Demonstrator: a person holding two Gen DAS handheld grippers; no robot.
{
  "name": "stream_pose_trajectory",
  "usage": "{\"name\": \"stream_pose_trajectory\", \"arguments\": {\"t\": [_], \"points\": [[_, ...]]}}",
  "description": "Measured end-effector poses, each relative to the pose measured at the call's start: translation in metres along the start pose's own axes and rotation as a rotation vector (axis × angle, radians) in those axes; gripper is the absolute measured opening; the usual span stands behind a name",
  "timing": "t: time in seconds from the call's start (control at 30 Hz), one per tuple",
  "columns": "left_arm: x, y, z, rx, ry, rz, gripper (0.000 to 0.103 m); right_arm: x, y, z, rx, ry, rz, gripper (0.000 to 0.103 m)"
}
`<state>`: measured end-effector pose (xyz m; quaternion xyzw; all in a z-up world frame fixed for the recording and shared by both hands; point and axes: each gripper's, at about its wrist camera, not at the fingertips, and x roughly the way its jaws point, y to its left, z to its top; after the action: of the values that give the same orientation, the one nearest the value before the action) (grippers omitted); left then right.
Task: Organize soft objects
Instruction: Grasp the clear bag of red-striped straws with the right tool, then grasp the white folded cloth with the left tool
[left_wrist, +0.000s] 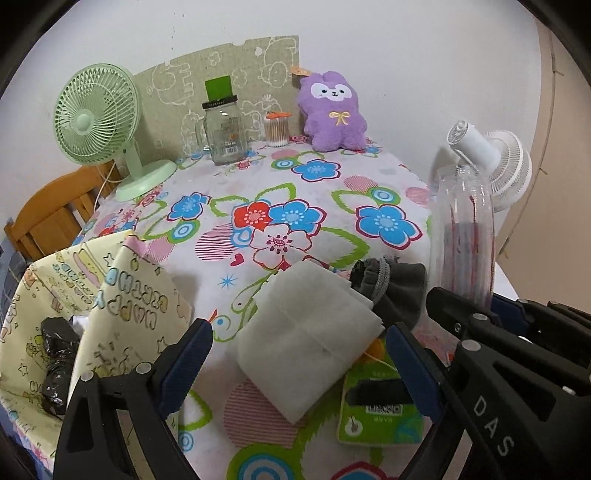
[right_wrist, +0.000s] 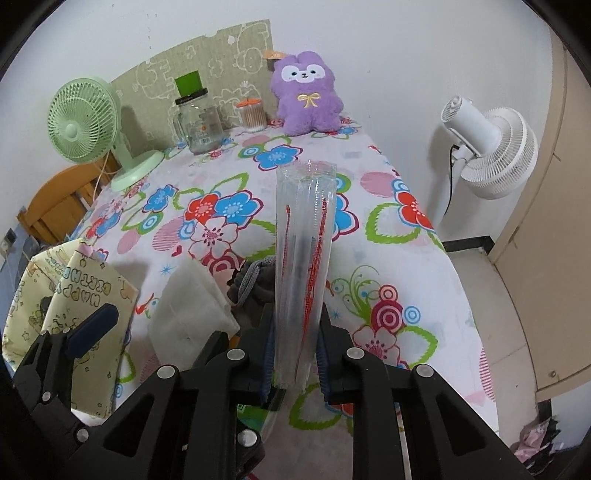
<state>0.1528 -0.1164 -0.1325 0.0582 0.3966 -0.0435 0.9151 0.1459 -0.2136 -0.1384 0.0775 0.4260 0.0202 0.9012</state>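
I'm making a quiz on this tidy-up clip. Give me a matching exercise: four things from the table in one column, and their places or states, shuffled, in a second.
Things
1. clear plastic sleeve
2. purple plush
3. folded white cloth
4. green desk fan

Places or states
A. far edge of the table, against the wall
B. lying flat between the open left gripper's fingers
C. far left corner, upright
D. clamped upright in the right gripper

Pairs: 1-D, 2-A, 3-B, 4-C
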Motion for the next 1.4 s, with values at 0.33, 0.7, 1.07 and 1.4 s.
{"name": "stream_pose_trajectory", "arguments": {"t": [0.33,0.7,1.07,1.4], "points": [[0.024,0.004,0.003,-0.013,0.04,-0.015,0.096,0.017,0.001,0.005,-0.012,0.028,-0.013,0.022],[0.03,0.004,0.003,-0.017,0.086,-0.057,0.069,0.022,0.002,0.004,-0.007,0.036,-0.029,0.023],[0.016,0.004,0.001,-0.008,0.084,-0.063,0.056,0.011,0.004,0.001,-0.008,0.022,-0.034,0.023],[-0.008,0.004,0.003,-0.006,0.05,-0.07,0.055,-0.011,0.005,0.001,-0.01,-0.019,-0.039,0.023]]}}
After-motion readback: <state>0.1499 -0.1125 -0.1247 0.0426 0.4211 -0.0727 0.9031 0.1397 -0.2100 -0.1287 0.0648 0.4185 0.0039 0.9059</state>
